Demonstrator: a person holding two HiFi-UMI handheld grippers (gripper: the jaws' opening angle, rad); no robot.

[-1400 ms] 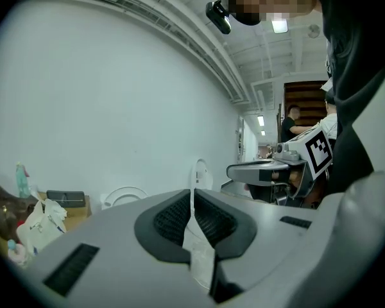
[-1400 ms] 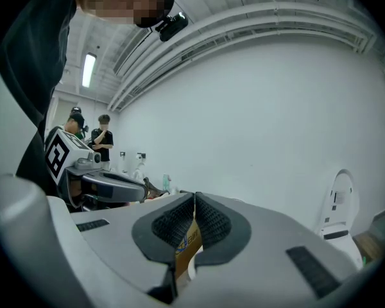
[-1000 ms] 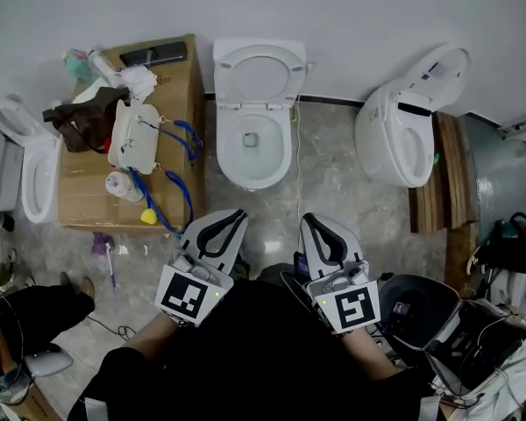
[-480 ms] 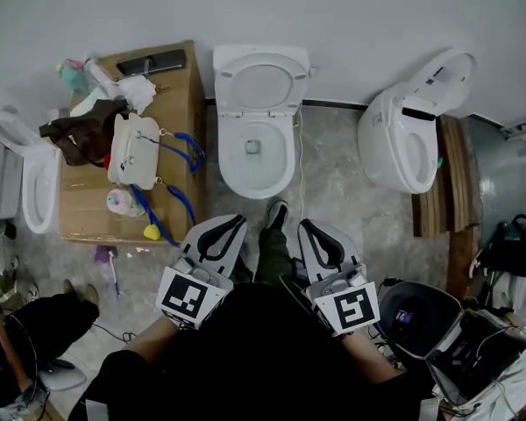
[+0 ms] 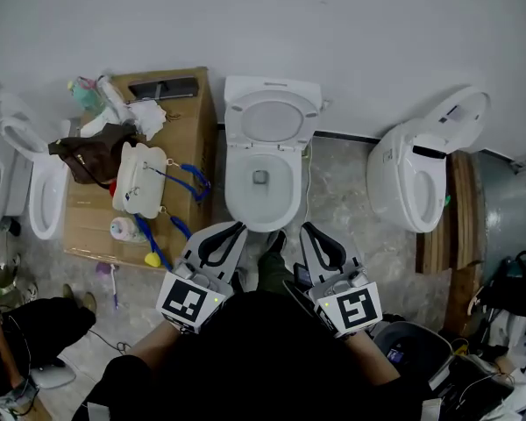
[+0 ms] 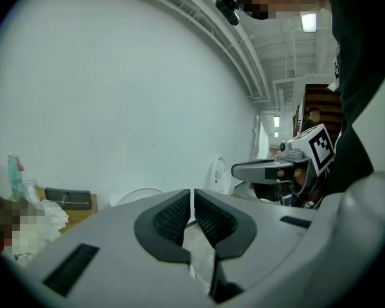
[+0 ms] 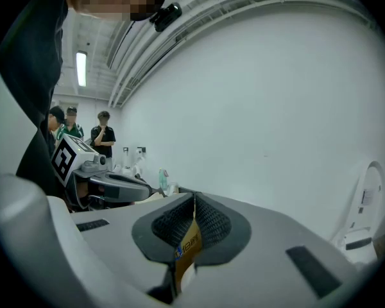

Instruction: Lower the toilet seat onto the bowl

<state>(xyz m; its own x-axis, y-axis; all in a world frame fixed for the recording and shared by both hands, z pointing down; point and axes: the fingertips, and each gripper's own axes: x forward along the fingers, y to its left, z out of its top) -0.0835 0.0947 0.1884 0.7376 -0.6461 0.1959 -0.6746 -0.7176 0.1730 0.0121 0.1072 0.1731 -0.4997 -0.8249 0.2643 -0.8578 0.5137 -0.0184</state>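
White porcelain holds the centre of the head view: a toilet seat (image 5: 309, 119) stands raised, leaning back toward the pale wall (image 5: 351, 33), with the bowl (image 5: 285, 217) open below it. A person stands just in front of the bowl, holding a claw in each hand. The left gripper (image 5: 233, 229) and the right gripper (image 5: 315, 229) both point at the front of the bowl, apart from it, with a dark-clad leg (image 5: 267, 266) between them.

The left gripper view shows that gripper's (image 6: 191, 194) ribbed jaws drawn together with only a hairline slit between them and nothing held. The right gripper view shows its jaws (image 7: 194, 201) closed tip to tip, also empty.

Beside the bowl on the person's left sits a cardboard box (image 5: 197, 117) carrying a brown bag (image 5: 83, 147), a white case (image 5: 140, 178) and blue cords (image 5: 188, 178). A second toilet (image 5: 408, 187) stands at the right with its lid up. Part of another (image 5: 44, 182) shows at the left edge.
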